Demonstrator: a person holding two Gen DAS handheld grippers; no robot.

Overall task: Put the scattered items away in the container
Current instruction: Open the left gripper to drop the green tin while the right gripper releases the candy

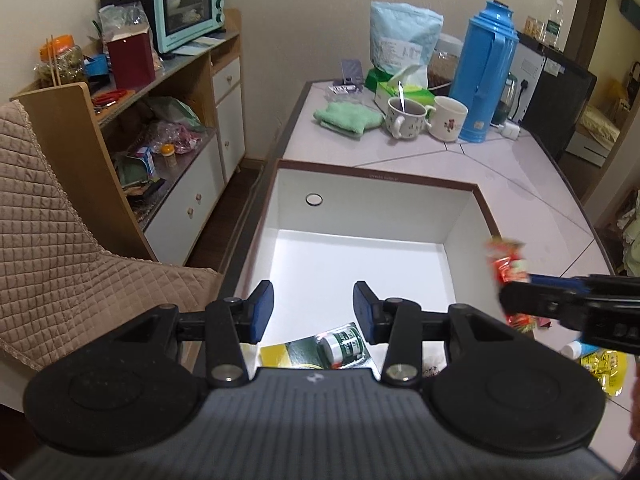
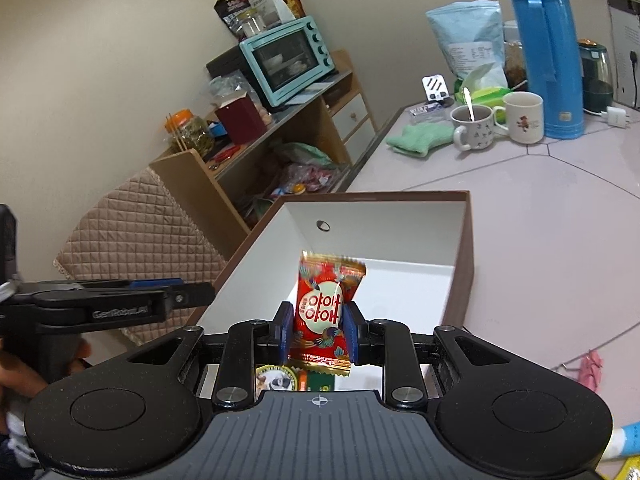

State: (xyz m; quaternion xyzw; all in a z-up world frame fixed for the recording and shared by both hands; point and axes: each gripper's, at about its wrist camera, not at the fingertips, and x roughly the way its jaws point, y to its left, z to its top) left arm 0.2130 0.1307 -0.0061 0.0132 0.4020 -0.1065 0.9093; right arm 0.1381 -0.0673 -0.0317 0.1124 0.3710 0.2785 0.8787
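A brown-rimmed box with a white inside (image 1: 460, 216) (image 2: 466, 248) sits on the pale table. My left gripper (image 1: 314, 304) hangs open over its near end, nothing between its fingers. Below it in the box lie a small green-labelled bottle (image 1: 342, 346) and a yellow-and-green packet (image 1: 280, 354). My right gripper (image 2: 318, 332) is shut on a red snack packet (image 2: 322, 308), held upright above the box's near edge. In the left wrist view that red packet (image 1: 506, 266) shows blurred at the box's right rim, with the right gripper (image 1: 520, 300) behind it.
On the table's far end stand a blue thermos (image 1: 486, 72), two mugs (image 1: 406, 116), a green cloth (image 1: 346, 118) and a tissue pack (image 1: 404, 90). A yellow packet (image 1: 606, 366) and a pink item (image 2: 590, 368) lie near the box. Left: shelves (image 1: 172, 128), a quilted chair (image 1: 52, 220).
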